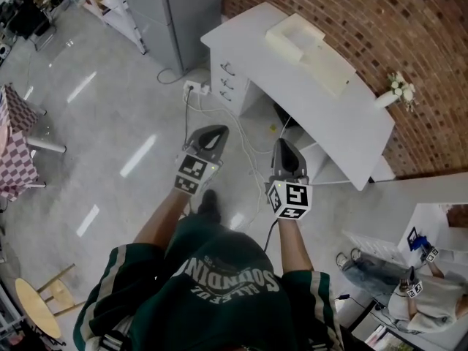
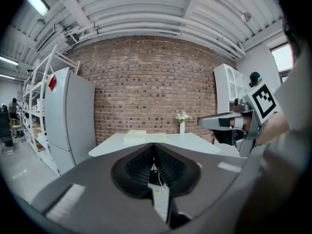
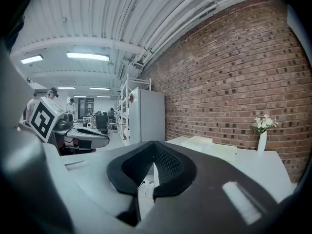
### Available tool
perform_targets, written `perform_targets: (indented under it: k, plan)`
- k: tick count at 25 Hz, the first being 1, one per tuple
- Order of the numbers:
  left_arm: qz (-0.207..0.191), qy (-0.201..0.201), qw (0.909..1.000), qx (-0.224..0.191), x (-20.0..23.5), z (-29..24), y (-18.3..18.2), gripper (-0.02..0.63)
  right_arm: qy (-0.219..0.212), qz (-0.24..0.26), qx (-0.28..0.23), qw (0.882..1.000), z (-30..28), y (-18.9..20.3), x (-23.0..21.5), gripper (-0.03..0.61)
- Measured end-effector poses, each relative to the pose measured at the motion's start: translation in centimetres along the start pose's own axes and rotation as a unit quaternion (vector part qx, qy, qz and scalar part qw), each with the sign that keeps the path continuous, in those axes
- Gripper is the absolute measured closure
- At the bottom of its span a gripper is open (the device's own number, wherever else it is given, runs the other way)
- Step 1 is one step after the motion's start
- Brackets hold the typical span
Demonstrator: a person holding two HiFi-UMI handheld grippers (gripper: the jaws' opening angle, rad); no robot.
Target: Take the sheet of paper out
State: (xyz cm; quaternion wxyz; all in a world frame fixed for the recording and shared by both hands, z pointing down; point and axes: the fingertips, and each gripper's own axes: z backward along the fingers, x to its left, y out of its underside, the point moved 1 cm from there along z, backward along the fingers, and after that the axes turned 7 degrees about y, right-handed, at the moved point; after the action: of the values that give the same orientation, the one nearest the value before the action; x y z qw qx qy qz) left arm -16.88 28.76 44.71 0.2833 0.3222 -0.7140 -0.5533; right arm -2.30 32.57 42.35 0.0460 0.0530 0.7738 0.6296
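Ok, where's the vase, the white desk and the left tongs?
vase (image 1: pixel 386 99), head view, its white body.
white desk (image 1: pixel 322 115), head view, bare top.
left tongs (image 1: pixel 216 131), head view, closed tips.

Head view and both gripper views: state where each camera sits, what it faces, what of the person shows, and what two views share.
Head view: on the head, steeply down at the white desk; torso, forearms, left gripper, right gripper show.
Left gripper view: on that gripper, facing the brick wall; its shut jaws, the right gripper beside.
Right gripper view: likewise; its shut jaws, the left gripper beside.
Shared: the vase, in all three.
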Motion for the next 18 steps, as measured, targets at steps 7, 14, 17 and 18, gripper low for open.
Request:
perform_targets:
  k: [7, 14, 17, 18]
  plan:
    - [-0.005, 0.019, 0.9998, -0.002, 4.3, -1.8, 0.5, 0.603, 0.022, 0.003, -0.005, 1.000, -4.3, -0.4, 0.6, 0.578]
    - [-0.006, 0.041, 0.9991, 0.000, 6.3, -3.0, 0.4, 0.603, 0.034, -0.001, -0.003, 0.999, -6.4, -0.4, 1.7, 0.578]
    - [-0.005, 0.048, 0.9988, 0.003, 7.0, -3.7, 1.1, 0.603, 0.041, -0.002, 0.001, 0.999, -7.2, -0.3, 1.4, 0.578]
    - [-0.006, 0.049, 0.9988, 0.003, 7.3, -4.0, 1.2, 0.603, 0.043, -0.003, 0.001, 0.999, -7.5, -0.3, 1.2, 0.578]
